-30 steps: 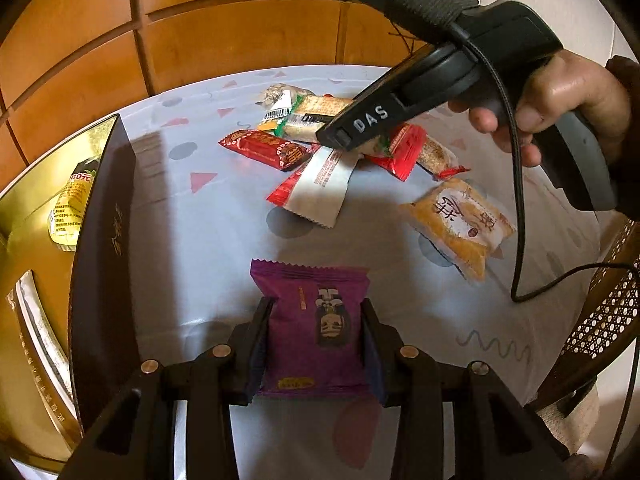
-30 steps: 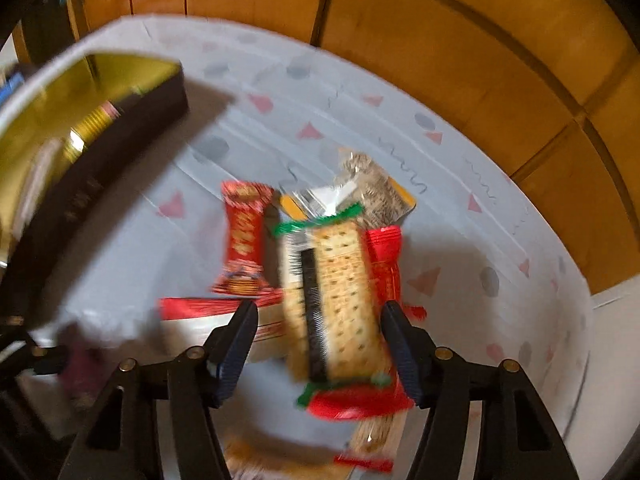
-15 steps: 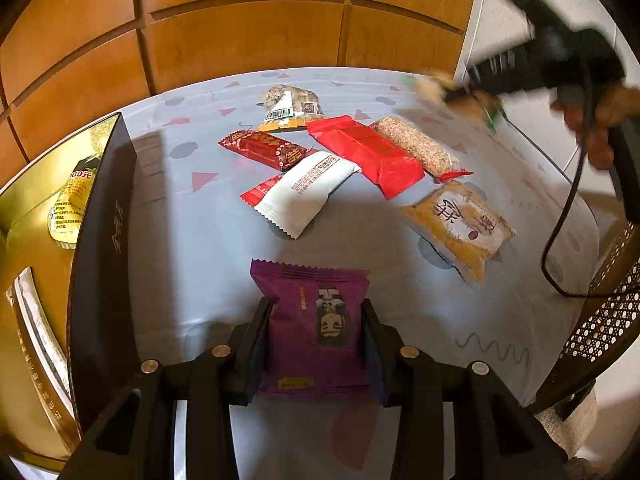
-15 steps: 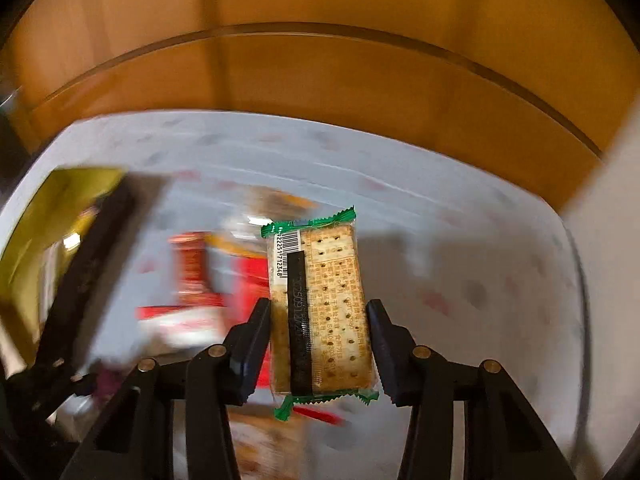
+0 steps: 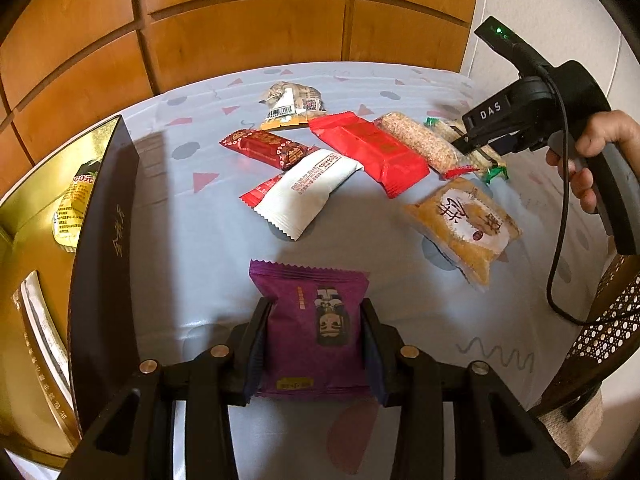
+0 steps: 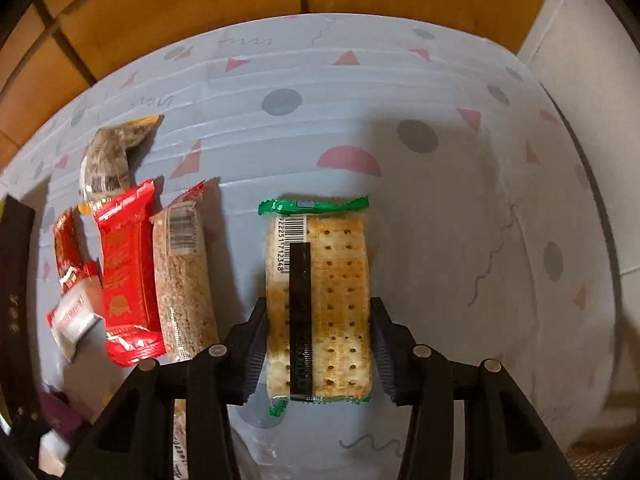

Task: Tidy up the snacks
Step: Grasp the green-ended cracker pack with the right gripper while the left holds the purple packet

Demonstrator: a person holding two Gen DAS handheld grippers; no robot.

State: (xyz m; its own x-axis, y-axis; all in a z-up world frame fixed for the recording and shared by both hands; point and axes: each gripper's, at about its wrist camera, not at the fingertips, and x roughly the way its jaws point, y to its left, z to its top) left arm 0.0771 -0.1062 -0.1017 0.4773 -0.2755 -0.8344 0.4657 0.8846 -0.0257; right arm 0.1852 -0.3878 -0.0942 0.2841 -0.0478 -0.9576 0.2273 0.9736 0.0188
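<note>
My left gripper [image 5: 314, 316] is shut on a purple snack packet [image 5: 312, 320] lying on the table. My right gripper [image 6: 318, 316] is shut on a green-edged cracker packet [image 6: 320, 296], low over the table right of the snack pile; it also shows in the left wrist view [image 5: 476, 144]. Loose snacks lie in a row: a red packet [image 5: 368, 152], a grain bar [image 5: 420, 144], a dark red bar [image 5: 268, 148], a white packet [image 5: 308, 192], an orange packet [image 5: 464, 224] and a brown packet [image 5: 290, 106].
A gold-lined box [image 5: 100, 240] with a dark wall stands at the left and holds a yellow packet [image 5: 76, 204]. A wicker chair [image 5: 600, 336] stands at the right table edge. Wooden wall panels [image 5: 240, 20] lie behind the table.
My right gripper lifted the cracker packet off the pile, swung it right and lowered it beside the grain bar. My left gripper has not moved.
</note>
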